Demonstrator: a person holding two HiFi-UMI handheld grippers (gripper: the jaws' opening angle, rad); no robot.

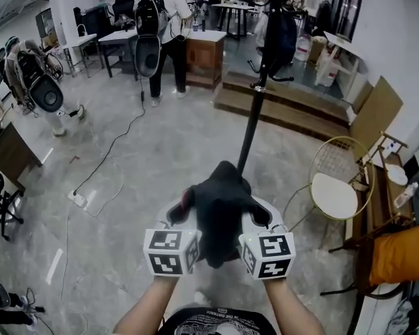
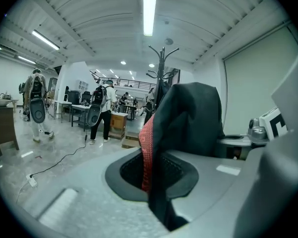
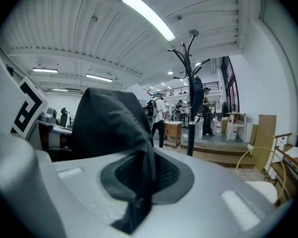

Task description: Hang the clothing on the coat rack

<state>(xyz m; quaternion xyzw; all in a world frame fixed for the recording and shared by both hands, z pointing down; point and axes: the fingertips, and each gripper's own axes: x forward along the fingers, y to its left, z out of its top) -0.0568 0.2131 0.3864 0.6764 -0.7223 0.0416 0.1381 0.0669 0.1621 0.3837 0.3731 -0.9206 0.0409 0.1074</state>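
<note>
A black garment (image 1: 220,211) with a red mesh lining hangs bunched between both grippers, low in the middle of the head view. My left gripper (image 1: 186,211) is shut on its left side. In the left gripper view the cloth (image 2: 188,123) rises out of the closed jaws (image 2: 154,177), red lining showing. My right gripper (image 1: 260,216) is shut on the right side, and there the fabric (image 3: 114,128) is pinched at the jaws (image 3: 141,180). The black coat rack (image 1: 253,114) stands just ahead on the floor, a dark item (image 1: 285,37) hanging on its hooks.
A gold wire chair (image 1: 339,183) with a white seat stands to the right, near an orange cushion (image 1: 401,253). A wooden step platform (image 1: 293,107) lies behind the rack. A cable (image 1: 112,152) runs across the floor at left. People with backpacks (image 1: 164,26) stand farther back.
</note>
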